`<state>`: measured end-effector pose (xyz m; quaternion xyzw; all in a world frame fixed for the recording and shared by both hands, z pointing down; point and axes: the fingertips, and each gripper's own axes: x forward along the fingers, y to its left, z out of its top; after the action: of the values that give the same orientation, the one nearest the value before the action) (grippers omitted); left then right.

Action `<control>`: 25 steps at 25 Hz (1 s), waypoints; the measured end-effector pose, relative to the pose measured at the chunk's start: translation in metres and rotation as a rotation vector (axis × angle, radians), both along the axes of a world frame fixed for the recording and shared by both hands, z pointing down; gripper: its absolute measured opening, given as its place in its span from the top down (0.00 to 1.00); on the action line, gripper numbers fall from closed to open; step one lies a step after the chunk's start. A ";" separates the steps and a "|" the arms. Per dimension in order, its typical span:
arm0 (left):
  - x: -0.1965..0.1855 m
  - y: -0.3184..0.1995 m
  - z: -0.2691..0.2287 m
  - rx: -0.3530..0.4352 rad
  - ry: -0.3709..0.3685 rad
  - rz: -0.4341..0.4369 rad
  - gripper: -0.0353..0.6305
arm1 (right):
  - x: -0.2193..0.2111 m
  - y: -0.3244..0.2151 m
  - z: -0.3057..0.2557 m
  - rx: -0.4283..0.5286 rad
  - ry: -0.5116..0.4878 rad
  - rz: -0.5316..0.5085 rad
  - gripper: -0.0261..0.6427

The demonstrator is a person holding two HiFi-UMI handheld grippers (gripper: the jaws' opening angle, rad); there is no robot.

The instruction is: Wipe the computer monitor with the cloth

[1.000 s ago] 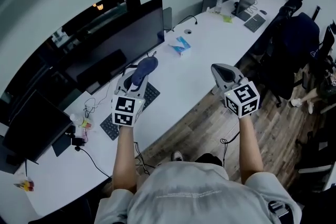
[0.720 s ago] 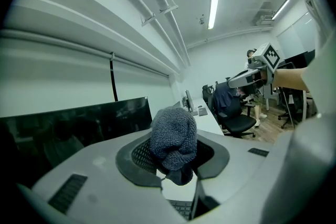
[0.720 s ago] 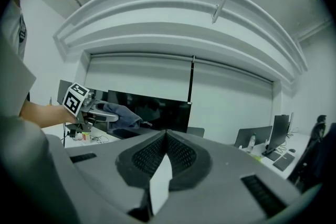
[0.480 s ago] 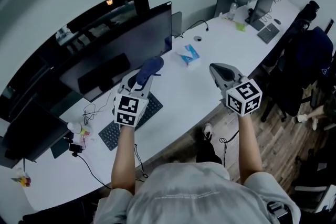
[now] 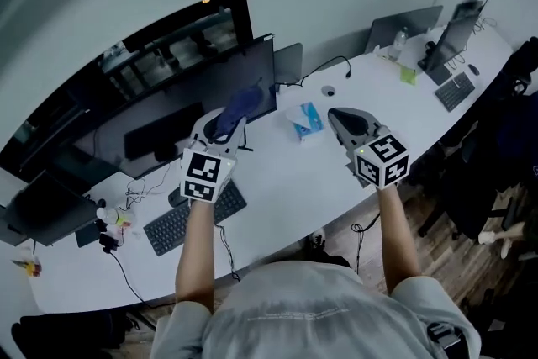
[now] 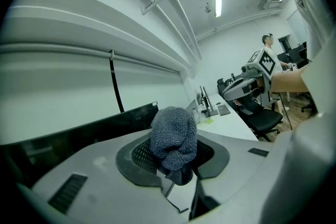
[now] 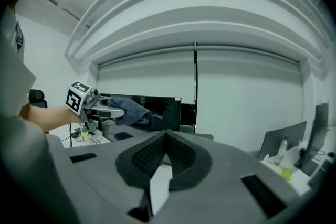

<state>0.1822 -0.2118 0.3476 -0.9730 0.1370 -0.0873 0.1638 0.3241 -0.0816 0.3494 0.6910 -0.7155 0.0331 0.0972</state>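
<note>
The left gripper (image 5: 229, 124) is clenched on a dark blue towelling cloth (image 5: 239, 106). In the left gripper view the bunched cloth (image 6: 174, 137) is pinched between the two jaws and bulges up past their tips. This gripper is raised over the white curved tabletop (image 5: 277, 181), towards its back edge. There the cloth lies against the lower right part of the wide black computer monitor (image 5: 189, 92). From the right gripper view the cloth (image 7: 128, 111) overlaps the dark screen (image 7: 169, 110), but whether it actually touches the glass cannot be made out.

The right gripper (image 5: 335, 114) is held well apart from the monitor, above the tabletop's front edge. Its jaws are pressed together with nothing between them.

A small blue and white tissue box (image 5: 304, 119) sits mid-tabletop between the two grippers, nearer the back edge, with pale tissue showing at its top. A clear plastic bottle (image 5: 398, 38) stands at the far right end near the back edge; its contents are too small to tell. A black keyboard (image 5: 181, 219) lies near the front edge, below the left gripper.
</note>
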 end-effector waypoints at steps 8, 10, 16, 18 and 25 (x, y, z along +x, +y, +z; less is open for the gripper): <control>0.084 -0.019 -0.068 0.130 0.033 -0.032 0.78 | 0.083 -0.039 -0.012 -0.010 -0.002 -0.013 0.96; 0.102 -0.024 -0.087 0.165 0.042 -0.047 0.78 | 0.097 -0.048 -0.015 -0.001 -0.011 -0.030 0.96; 0.139 -0.063 -0.119 0.243 -0.002 -0.210 0.78 | 0.124 -0.073 -0.018 0.012 -0.026 -0.122 0.96; 0.147 -0.073 -0.113 0.247 -0.054 -0.250 0.78 | 0.130 -0.082 -0.018 0.022 -0.051 -0.141 0.96; 0.158 -0.086 -0.076 0.246 -0.199 -0.342 0.77 | 0.141 -0.102 -0.009 0.001 -0.070 -0.236 0.96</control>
<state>0.3407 -0.2978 0.2719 -0.8949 0.2926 -0.1920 0.2769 0.4651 -0.1839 0.3408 0.6005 -0.7948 0.0451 0.0752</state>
